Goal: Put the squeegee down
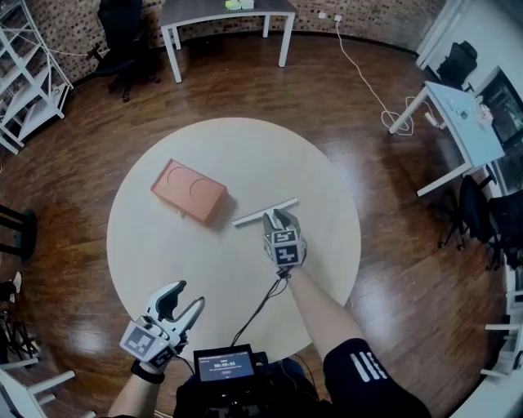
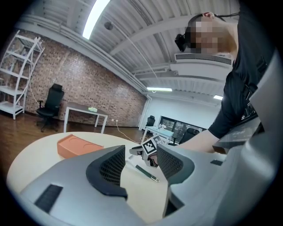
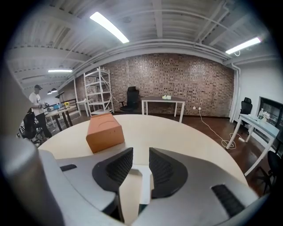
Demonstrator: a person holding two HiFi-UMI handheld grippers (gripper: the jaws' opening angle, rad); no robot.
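Note:
A white squeegee (image 1: 260,215) lies flat on the round pale table (image 1: 245,151), its blade crosswise just right of an orange box (image 1: 189,190). My right gripper (image 1: 279,220) sits low over the handle. In the right gripper view the jaws (image 3: 140,161) stand narrowly apart around the white handle (image 3: 144,181), and a strip of table shows between the handle and the left jaw. My left gripper (image 1: 186,304) hovers open at the table's near left edge, holding nothing. In its own view the left gripper (image 2: 141,161) frames the right gripper (image 2: 149,149) and the orange box (image 2: 77,145).
A black cable (image 1: 260,306) runs from the right gripper back to a screen device (image 1: 226,365) at the person's waist. Wooden floor surrounds the table. A grey desk (image 1: 225,16), an office chair (image 1: 122,37) and a white shelf rack (image 1: 29,77) stand far off.

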